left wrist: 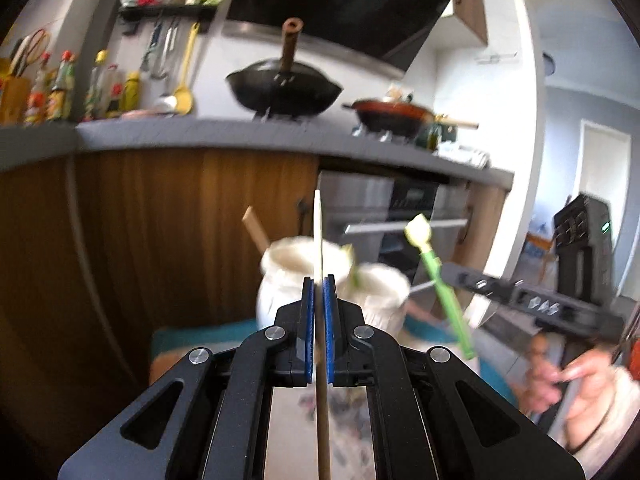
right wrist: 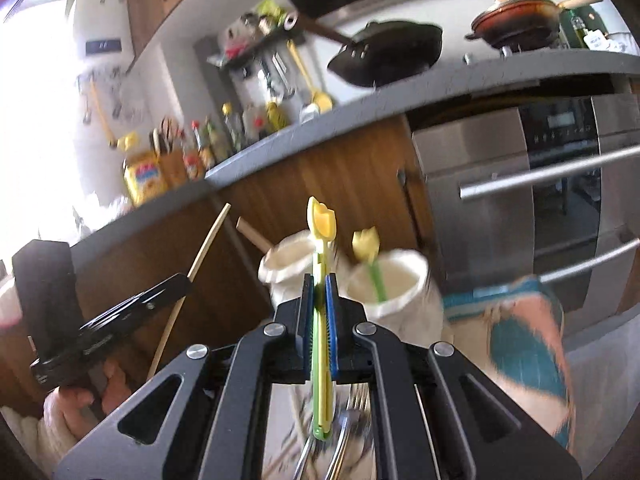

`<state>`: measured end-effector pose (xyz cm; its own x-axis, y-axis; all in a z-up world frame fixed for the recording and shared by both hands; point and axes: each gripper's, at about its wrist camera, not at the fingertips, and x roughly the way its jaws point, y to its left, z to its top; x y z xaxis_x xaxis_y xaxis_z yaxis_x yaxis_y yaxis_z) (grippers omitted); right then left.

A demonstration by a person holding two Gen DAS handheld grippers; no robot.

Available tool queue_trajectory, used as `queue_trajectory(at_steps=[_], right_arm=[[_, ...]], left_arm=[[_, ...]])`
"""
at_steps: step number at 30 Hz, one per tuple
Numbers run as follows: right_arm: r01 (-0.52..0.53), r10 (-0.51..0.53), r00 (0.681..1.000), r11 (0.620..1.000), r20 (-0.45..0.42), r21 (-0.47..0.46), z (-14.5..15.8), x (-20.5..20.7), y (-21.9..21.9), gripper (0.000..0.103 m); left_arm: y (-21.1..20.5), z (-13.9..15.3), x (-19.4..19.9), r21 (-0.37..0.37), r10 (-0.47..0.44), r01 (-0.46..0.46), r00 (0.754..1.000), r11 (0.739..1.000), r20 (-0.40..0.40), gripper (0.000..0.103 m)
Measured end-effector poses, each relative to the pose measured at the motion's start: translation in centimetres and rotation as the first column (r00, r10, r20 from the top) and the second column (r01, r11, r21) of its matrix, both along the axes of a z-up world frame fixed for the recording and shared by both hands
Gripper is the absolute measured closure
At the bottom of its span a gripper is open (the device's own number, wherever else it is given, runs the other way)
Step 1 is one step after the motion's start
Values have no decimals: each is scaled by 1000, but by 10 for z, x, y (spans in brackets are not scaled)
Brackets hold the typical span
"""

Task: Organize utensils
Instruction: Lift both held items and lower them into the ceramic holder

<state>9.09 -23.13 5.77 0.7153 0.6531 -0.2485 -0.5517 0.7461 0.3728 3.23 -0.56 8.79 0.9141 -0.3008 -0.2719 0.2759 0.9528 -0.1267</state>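
- Above the two white ceramic holders point(left wrist: 304, 280), left gripper point(left wrist: 319, 312) is clamped on a thin wooden chopstick point(left wrist: 318, 232).
- Right gripper point(right wrist: 319, 308) is clamped on a green tulip-topped plastic utensil point(right wrist: 320, 248).
- Step: carrying. Next, lower each into its holder.

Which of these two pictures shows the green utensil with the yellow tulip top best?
The right wrist view: the tulip utensil stands centred and fairly sharp, clamped in the right gripper. The left wrist view shows it only off to the right, tilted and blurred, beside the white cups.

Both wrist views face the two white holders point(left wrist: 332, 284) closely.
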Motion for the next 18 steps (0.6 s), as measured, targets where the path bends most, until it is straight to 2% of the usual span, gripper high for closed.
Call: queue_trajectory(at_steps=[4,9,13,14,18], right_arm=[[44,-45,998,998,32,33,11,32,-2,97],[89,-92,995,993,35,72,9,65,0,98],[131,-134,990,990,49,47,3,86,7,100],[141,-142,988,989,52,38,0,89,9,103],[151,-151,987,988,52,-7,-11,98,17,103]], left_arm=[[-8,20,38,-52,-28,29,999,998,31,98],[-14,33,90,-106,-8,13,999,994,44,98],[-23,33,116,-92,26,-20,998,996,63,98],[-28,32,121,-75,43,-38,996,996,76,98],[-37,21,133,-18,78,-76,990,997,118,98]])
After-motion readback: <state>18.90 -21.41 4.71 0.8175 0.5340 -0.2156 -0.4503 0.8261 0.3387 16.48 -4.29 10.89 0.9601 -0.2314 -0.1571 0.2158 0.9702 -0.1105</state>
